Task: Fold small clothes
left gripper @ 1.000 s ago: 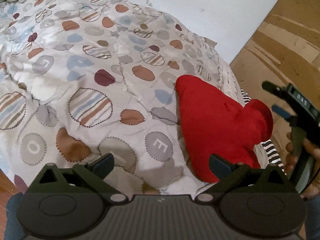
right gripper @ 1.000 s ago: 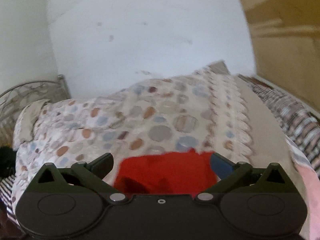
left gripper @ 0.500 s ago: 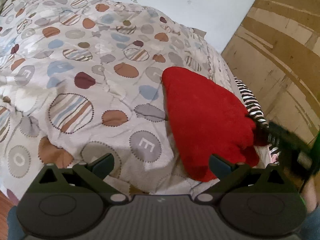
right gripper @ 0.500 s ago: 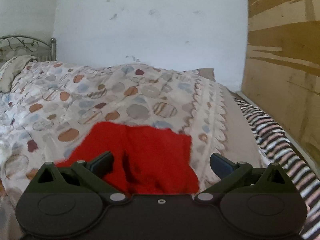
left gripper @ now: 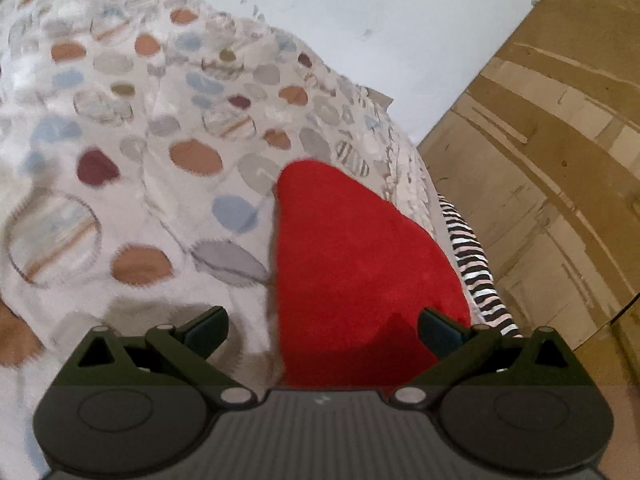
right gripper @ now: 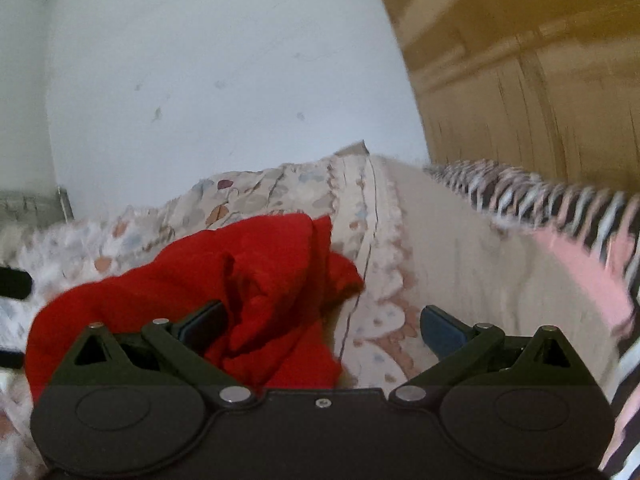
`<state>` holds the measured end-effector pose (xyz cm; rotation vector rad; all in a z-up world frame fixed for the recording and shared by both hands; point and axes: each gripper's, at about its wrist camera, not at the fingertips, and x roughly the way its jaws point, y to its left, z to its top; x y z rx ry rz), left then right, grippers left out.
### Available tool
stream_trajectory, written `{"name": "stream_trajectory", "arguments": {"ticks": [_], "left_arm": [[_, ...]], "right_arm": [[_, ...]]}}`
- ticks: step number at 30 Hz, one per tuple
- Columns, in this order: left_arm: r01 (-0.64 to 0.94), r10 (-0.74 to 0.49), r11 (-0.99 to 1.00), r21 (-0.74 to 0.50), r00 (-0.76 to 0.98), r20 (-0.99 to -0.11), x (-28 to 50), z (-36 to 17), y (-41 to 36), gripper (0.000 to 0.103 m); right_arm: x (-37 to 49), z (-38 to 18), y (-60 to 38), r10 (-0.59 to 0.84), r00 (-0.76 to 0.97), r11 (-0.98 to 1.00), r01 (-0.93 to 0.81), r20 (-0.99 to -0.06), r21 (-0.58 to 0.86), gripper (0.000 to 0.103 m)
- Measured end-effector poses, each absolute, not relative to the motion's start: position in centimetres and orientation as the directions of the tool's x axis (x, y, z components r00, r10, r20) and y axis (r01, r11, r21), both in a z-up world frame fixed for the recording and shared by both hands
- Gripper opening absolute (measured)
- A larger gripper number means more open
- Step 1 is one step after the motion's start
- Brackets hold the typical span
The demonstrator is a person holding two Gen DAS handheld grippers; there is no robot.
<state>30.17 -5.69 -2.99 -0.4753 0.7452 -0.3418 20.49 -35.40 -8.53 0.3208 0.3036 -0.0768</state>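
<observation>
The left tool (left gripper: pixel 322 326) stands with its two fingers wide apart and nothing between the pads; the near end of the red garment (left gripper: pixel 360 264) fills the gap, lying on the bed below rather than pinched. From that tool the garment stretches toward twelve o'clock as a smooth, tapering shape that ends in a rounded tip. At nine and ten o'clock spreads the spotted bedspread (left gripper: pixel 140 152), with its brown, blue and grey circles. At two o'clock a black-and-white striped cloth (left gripper: pixel 472 264) runs along the bed's edge, and beyond it stands a brown cardboard panel (left gripper: pixel 552 152). The white wall (left gripper: pixel 360 8) closes the top.

The right tool (right gripper: pixel 322 326) is likewise spread open and empty. Its left finger (right gripper: pixel 200 326) lies against the garment (right gripper: pixel 240 280), which here appears bunched and rumpled, with folds and a raised lobe at twelve o'clock, a form the left view does not give. Whether the finger presses the cloth or merely overlaps it cannot be told. Only this view shows the bedspread's scalloped border (right gripper: pixel 384 264) at one o'clock, a pink cloth (right gripper: pixel 592 280) at three o'clock beside the blurred stripes, a metal bed frame (right gripper: pixel 36 204) at ten o'clock, and a dark object (right gripper: pixel 14 282) at nine o'clock, too cropped to identify.
</observation>
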Motion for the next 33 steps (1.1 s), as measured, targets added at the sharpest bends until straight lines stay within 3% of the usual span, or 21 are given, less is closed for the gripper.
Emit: {"name": "stream_trajectory", "arguments": {"ticks": [11, 33], "left_arm": [[0.159, -0.487, 0.822, -0.547, 0.696, -0.528, 30.2, -5.7, -6.1, 0.103], [0.141, -0.483, 0.816, -0.56, 0.699, -0.527, 30.0, -6.0, -5.9, 0.103]], "right_arm": [[20.3, -9.1, -36.0, 0.008, 0.954, 0.94, 0.096, -0.3, 0.329, 0.102], [20.2, -9.6, -36.5, 0.031, 0.954, 0.927, 0.084, -0.298, 0.367, 0.102]]}}
